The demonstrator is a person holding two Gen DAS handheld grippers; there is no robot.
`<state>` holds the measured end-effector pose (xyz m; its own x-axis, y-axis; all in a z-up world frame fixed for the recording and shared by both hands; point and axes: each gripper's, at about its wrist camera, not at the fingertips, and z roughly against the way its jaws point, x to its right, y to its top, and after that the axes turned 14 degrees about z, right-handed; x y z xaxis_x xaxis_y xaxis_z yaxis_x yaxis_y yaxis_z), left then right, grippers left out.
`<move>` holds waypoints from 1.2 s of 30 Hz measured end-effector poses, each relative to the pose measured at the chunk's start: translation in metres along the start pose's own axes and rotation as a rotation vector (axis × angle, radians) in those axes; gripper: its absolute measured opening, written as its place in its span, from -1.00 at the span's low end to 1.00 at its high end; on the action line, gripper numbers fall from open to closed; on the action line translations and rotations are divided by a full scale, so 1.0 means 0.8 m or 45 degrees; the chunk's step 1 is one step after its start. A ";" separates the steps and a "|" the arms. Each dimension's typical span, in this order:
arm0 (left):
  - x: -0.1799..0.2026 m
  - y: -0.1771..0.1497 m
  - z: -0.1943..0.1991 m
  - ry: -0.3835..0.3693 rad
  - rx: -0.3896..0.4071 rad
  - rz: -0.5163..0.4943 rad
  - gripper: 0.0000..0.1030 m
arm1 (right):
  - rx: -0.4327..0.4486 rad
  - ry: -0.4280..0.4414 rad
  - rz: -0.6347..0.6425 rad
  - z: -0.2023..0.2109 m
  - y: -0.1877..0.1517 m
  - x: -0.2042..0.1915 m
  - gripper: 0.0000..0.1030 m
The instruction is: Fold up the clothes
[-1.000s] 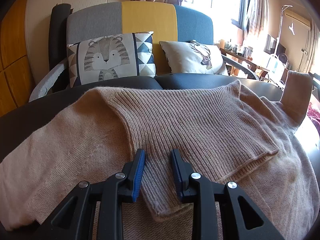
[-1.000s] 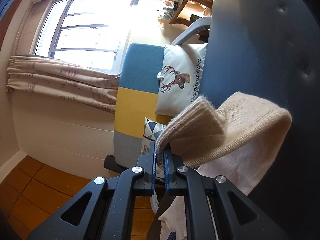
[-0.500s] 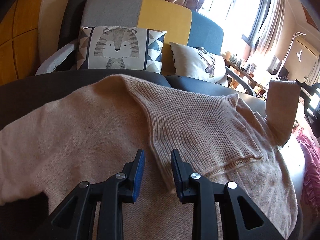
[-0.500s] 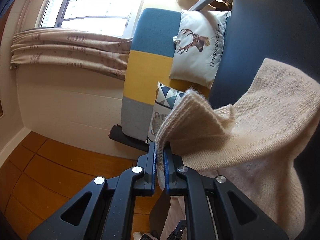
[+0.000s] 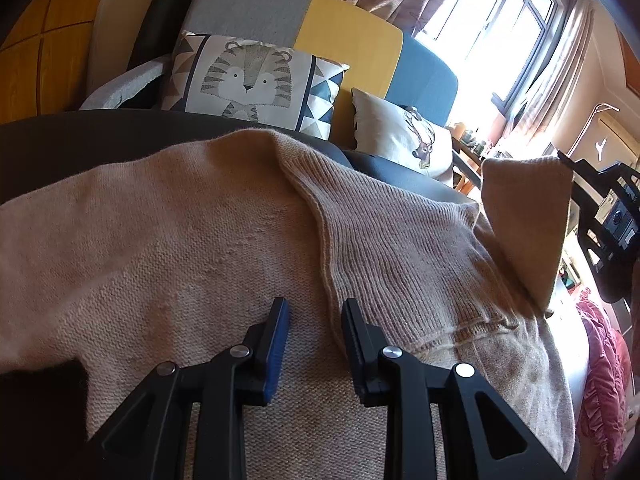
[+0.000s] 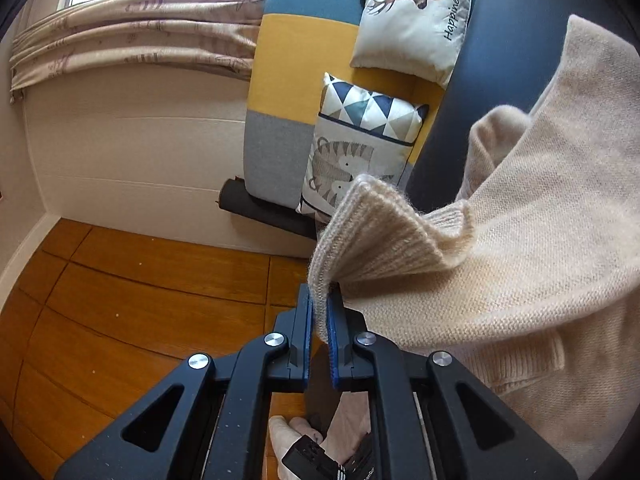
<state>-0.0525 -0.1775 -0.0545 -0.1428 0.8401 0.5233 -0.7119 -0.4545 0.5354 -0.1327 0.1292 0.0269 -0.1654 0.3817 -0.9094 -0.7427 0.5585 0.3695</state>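
A beige knit sweater [image 5: 192, 240] lies spread on a dark round table [image 5: 60, 136], one ribbed sleeve [image 5: 400, 248] folded across its body. My left gripper [image 5: 316, 320] hovers open just over the sweater, beside the sleeve's edge, holding nothing. At the right edge of the left wrist view the other sleeve's cuff [image 5: 528, 216] is lifted off the table by my right gripper [image 5: 576, 176]. In the right wrist view my right gripper [image 6: 319, 320] is shut on that ribbed cuff [image 6: 380, 232], with the sweater [image 6: 540, 240] trailing to the right.
A grey, yellow and blue sofa [image 5: 344, 28] stands behind the table with a tiger cushion [image 5: 248, 80] and a deer cushion [image 5: 404, 136]. A window with curtains [image 5: 500, 20] is at the right. Wooden floor [image 6: 140, 300] and a person's foot [image 6: 288, 432] show below.
My right gripper has carried the cuff higher and inward over the sweater. My left gripper has shifted left off the folded sleeve, still open.
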 end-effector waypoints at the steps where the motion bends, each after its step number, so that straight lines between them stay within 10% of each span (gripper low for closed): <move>1: -0.001 0.000 0.000 -0.005 0.000 0.004 -0.47 | -0.012 0.002 0.000 -0.006 -0.005 0.000 -0.87; 25: -0.010 0.002 0.003 -0.059 0.004 0.039 -0.47 | -0.289 -0.046 0.122 -0.128 -0.107 -0.011 -0.87; 36: -0.010 0.007 0.004 -0.080 0.005 0.056 -0.47 | -0.534 -0.357 0.641 -0.165 -0.145 -0.042 -0.78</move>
<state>-0.0531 -0.1881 -0.0536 -0.1306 0.7992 0.5867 -0.7033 -0.4918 0.5133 -0.1269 -0.0459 -0.0103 -0.4227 0.7252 -0.5435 -0.8165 -0.0445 0.5756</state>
